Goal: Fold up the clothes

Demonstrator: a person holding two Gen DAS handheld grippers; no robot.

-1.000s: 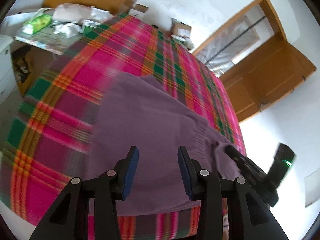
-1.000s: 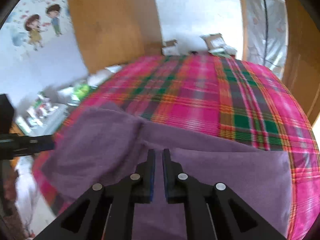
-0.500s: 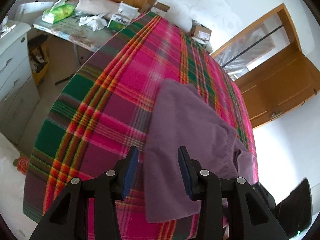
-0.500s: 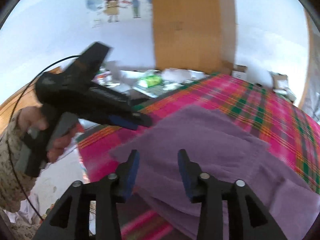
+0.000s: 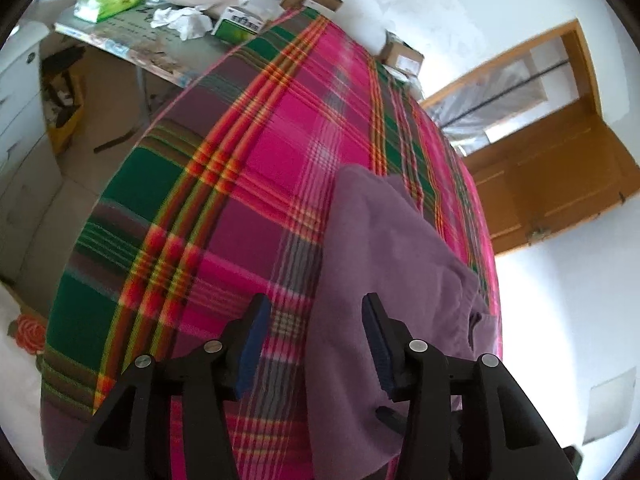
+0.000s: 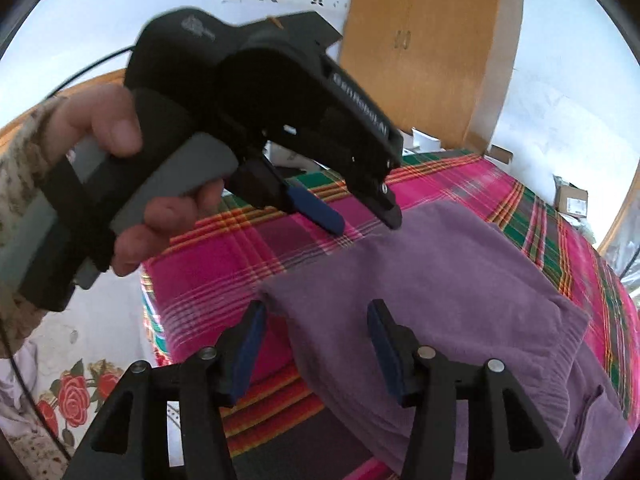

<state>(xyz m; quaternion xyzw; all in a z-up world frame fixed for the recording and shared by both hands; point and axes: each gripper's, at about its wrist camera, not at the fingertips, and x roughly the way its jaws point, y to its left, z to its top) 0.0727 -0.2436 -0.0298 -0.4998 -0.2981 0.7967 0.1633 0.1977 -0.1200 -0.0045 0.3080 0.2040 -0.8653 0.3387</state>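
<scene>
We see the purple garment (image 5: 380,264) lying folded on the plaid bedspread (image 5: 240,184), near the bed's right edge in the left wrist view. Left gripper (image 5: 314,332) hovers over its near edge, jaws wide apart, nothing between the pads. Right gripper (image 6: 316,340) is also spread wide and empty, above the garment's corner (image 6: 440,272). In the right wrist view the left gripper (image 6: 362,216) crosses in front, held by a hand (image 6: 120,184) in a patterned sleeve (image 6: 20,184), and blocks much of the far bedspread (image 6: 224,260). Around: cluttered side table (image 5: 132,46) with a green tissue pack (image 5: 110,0), cardboard boxes (image 5: 402,56), wooden wardrobe (image 6: 432,48), wooden door (image 5: 560,184).
</scene>
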